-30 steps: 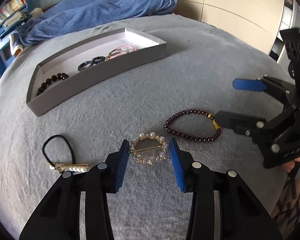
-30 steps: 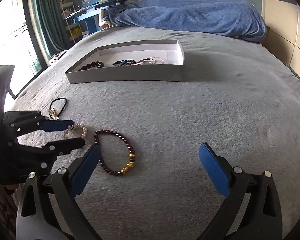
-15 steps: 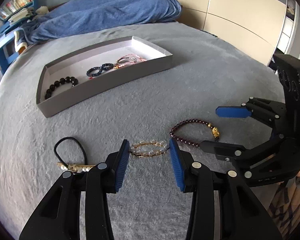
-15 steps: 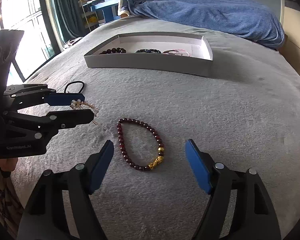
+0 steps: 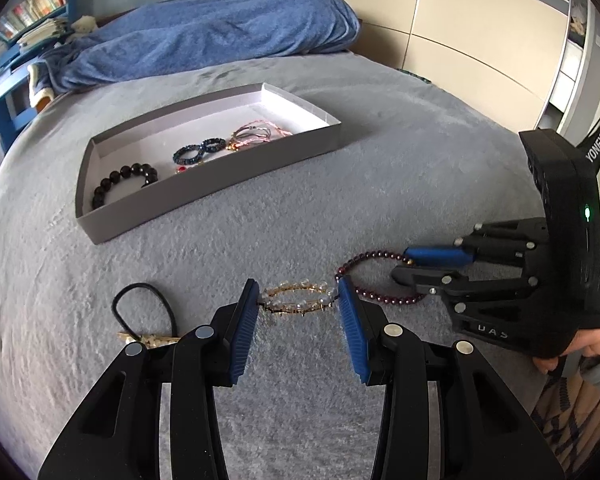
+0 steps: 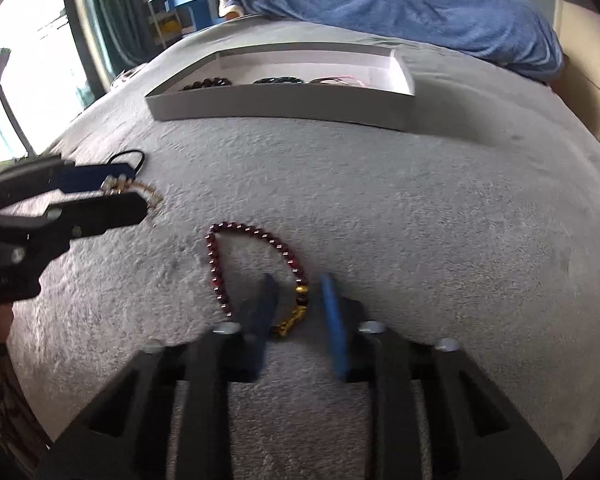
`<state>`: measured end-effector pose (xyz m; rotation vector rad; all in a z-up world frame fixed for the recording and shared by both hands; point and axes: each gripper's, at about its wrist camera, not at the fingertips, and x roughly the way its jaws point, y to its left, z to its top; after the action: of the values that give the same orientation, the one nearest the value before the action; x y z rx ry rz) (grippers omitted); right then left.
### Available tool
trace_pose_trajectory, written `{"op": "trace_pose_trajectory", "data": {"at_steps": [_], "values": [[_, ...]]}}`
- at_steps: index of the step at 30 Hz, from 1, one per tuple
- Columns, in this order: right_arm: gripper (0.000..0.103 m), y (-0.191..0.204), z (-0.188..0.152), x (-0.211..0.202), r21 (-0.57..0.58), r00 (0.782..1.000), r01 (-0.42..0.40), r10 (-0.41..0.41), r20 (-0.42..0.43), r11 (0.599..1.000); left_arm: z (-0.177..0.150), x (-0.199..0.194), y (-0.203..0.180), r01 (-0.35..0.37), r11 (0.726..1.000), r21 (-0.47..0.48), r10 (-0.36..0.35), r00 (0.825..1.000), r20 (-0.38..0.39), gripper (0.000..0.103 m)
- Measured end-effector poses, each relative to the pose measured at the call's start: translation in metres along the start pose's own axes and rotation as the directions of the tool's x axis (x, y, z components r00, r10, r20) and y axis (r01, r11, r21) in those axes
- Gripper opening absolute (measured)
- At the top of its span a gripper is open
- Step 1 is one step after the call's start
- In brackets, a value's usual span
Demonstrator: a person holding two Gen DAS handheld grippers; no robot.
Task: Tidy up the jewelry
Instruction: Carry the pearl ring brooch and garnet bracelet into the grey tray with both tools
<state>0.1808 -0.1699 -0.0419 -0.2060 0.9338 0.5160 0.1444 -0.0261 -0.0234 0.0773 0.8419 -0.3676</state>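
Hair tie (image 5: 144, 308) lies far left on bed (image 5: 400, 184), untouched. My left gripper (image 5: 298, 304) grasps pearl hoop (image 5: 296, 300), fingers clamped on its two ends, hoop's long axis running across between them. Next right, red bracelet (image 6: 256, 272) lies on bed; my right gripper (image 6: 300, 312) has just been closing, fingers pinching gold-charm end. Box (image 5: 204, 184) sits beyond, up-bed, nearer left gripper. I judge both carries run forward, away from me.

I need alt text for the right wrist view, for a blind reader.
The right gripper, its jaws just closing, has the gold charm end of a dark red beaded bracelet between them on grey bedding. Left, another gripper holds a pearl-and-gold hoop; behind, a grey tray.
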Motion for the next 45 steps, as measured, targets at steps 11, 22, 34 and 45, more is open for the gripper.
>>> {"op": "trace_pose_trajectory", "data": {"at_steps": [11,22,34,45], "values": [[0.006,-0.005,0.047,-0.035,0.013,0.99,-0.009,0.007,0.142,1.0,0.015,-0.006,0.015,-0.002,1.0,-0.031,0.003,1.0,0.027,0.042],[0.006,-0.002,0.098,-0.051,-0.032,0.975,0.0,0.007,0.221,0.999,0.046,-0.012,0.044,-0.032,0.998,-0.053,0.036,0.997,0.068,0.042],[0.006,-0.006,0.142,-0.047,-0.019,0.961,-0.003,0.008,0.275,1.0,0.079,-0.01,0.075,-0.052,0.997,-0.048,0.057,0.993,0.105,0.042],[0.006,-0.005,0.186,-0.028,0.0,0.951,-0.016,0.015,0.309,1.0,0.105,0.004,0.105,-0.053,0.994,-0.094,0.064,0.99,0.124,0.042]]}}
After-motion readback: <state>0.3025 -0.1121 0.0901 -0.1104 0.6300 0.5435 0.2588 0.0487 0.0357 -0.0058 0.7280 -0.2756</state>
